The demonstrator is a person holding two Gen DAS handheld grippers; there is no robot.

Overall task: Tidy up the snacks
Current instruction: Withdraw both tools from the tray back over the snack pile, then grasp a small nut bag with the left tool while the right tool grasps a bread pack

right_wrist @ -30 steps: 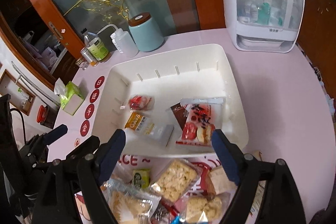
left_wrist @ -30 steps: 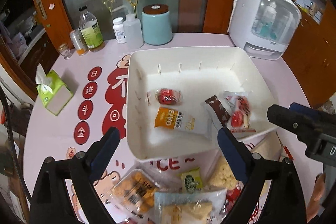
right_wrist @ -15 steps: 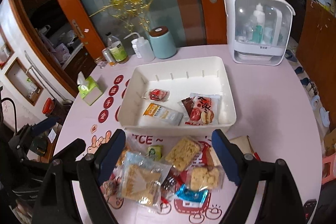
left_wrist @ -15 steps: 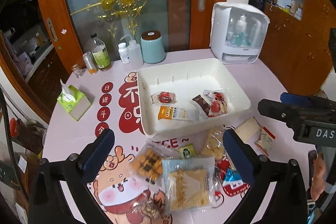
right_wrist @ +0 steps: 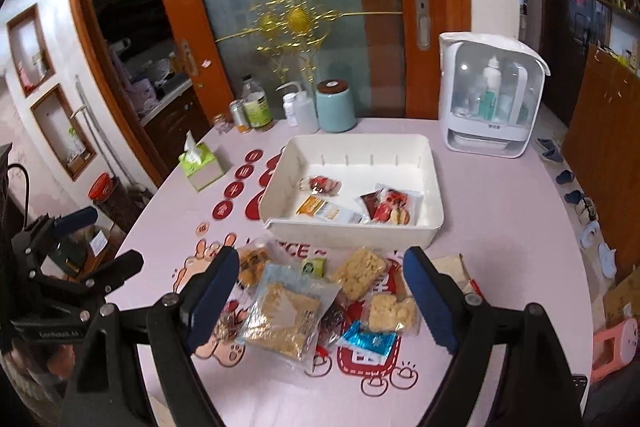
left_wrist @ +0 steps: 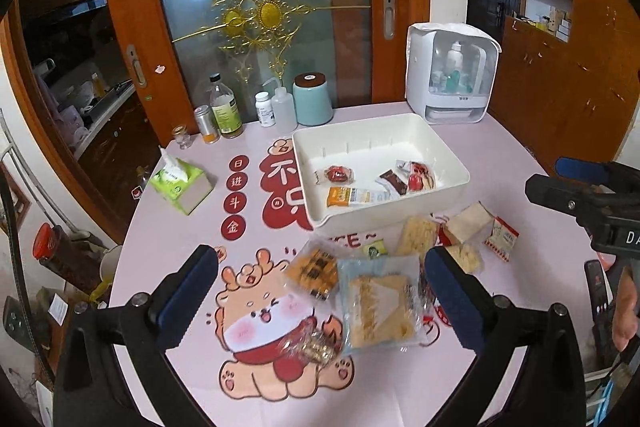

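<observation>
Showing: two hand-held grippers above a pink counter (left_wrist: 500, 155).
Left hand-held gripper (left_wrist: 320, 287): fingers spread wide, holding nothing.
Right hand-held gripper (right_wrist: 318, 297): fingers spread wide, holding nothing.
White bin (right_wrist: 434, 187): one, mid-counter, beyond the loose pile.
Snacks in bin: three packets: a red candy packet (right_wrist: 320, 184), an orange oat bar (right_wrist: 326, 209), a red-and-white cracker packet (right_wrist: 390, 206).
Loose snacks: a pile in front of the bin, the largest a clear cracker bag (left_wrist: 378, 307); exact count unclear.
Right view only: blue foil packet (right_wrist: 366, 341).
Left view only: small red-and-white sachet (left_wrist: 502, 239).
Tissue box (left_wrist: 182, 183): one, at left.
</observation>
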